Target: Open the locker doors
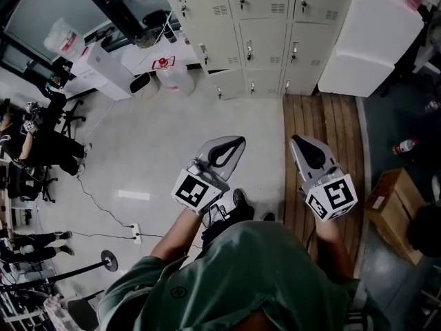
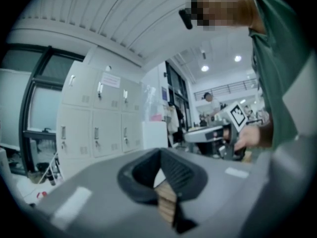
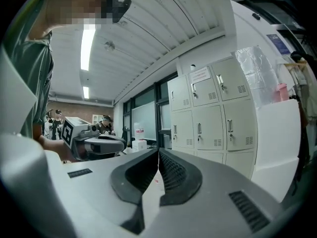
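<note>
While the locker bank point(image 1: 265, 36) stands well apart ahead with its doors apparently all closed, the left claw point(image 1: 236, 143) and the right claw point(image 1: 298, 142) are both clenched on nothing and point roughly level toward it. Each claw should likely be released before it meets a door handle point(image 1: 249, 49). It is then squared to the handle, clamped, and drawn outward along the hinge arc.

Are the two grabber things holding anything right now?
No, nothing is held. The left gripper and the right gripper both have their jaws closed together with nothing between them, and neither one touches the lockers.
</note>
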